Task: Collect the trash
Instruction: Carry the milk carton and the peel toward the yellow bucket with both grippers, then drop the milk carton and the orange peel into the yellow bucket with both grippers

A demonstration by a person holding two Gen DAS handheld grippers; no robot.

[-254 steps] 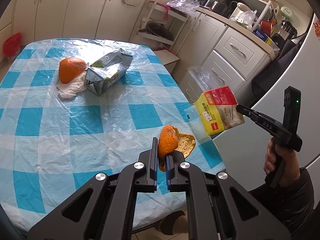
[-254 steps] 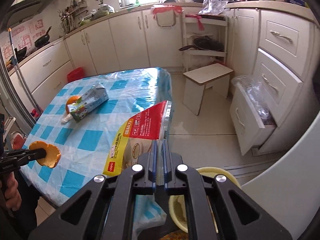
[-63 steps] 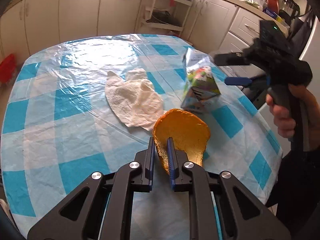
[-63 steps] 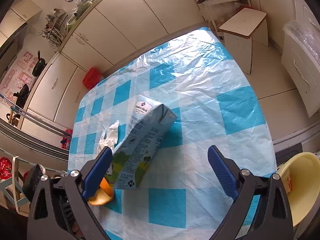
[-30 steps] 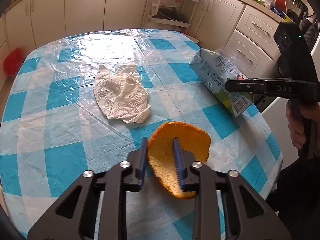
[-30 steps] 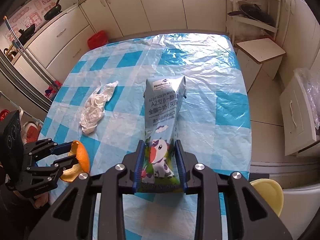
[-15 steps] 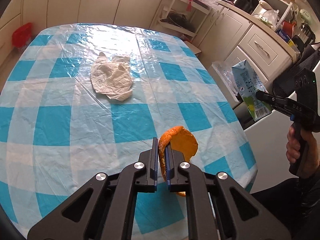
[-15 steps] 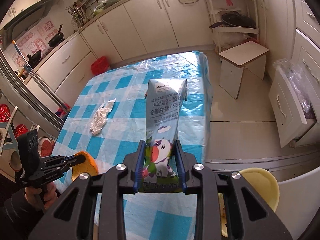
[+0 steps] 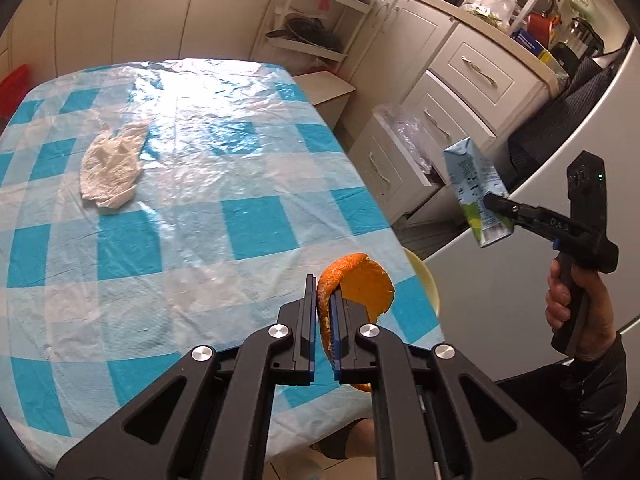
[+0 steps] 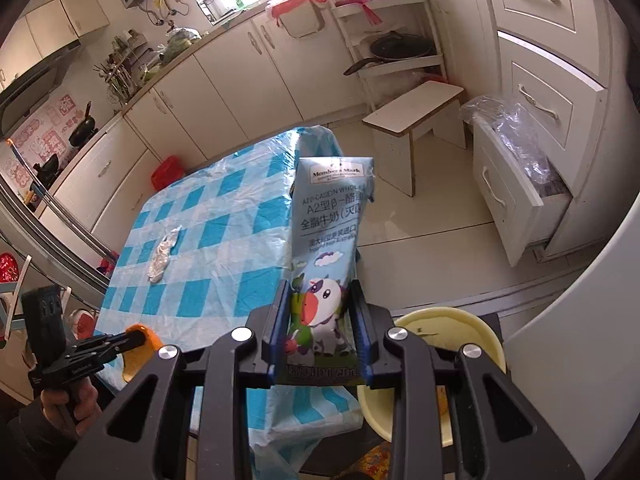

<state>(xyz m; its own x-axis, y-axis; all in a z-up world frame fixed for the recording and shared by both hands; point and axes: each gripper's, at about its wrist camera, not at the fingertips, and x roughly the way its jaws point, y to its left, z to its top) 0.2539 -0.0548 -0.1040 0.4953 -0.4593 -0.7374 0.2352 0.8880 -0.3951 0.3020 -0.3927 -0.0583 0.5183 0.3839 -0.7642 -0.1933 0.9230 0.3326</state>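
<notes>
My left gripper [image 9: 323, 294] is shut on a curved piece of orange peel [image 9: 360, 284], held above the near right corner of the checked table [image 9: 168, 240]. My right gripper [image 10: 320, 296] is shut on a light blue milk carton [image 10: 330, 236] with a cartoon cow, held upright in the air beyond the table's edge. In the left wrist view the milk carton [image 9: 476, 192] hangs at the right in the right gripper [image 9: 490, 202]. A crumpled white tissue [image 9: 112, 168] lies on the far left of the table. A pale yellow bin [image 10: 448, 336] stands on the floor below the carton.
White cabinets line the walls. An open drawer lined with a plastic bag [image 10: 520, 148] juts out at the right. A low white stool [image 10: 416, 108] stands beyond the table. The pale yellow bin's rim [image 9: 424, 276] shows past the table's right edge. A person's hand [image 9: 576, 308] holds the right gripper's handle.
Both grippers have moved off toward the table's right edge. The carton now hangs over the floor beside the yellow bin, and the peel has shifted to the table's near right corner.
</notes>
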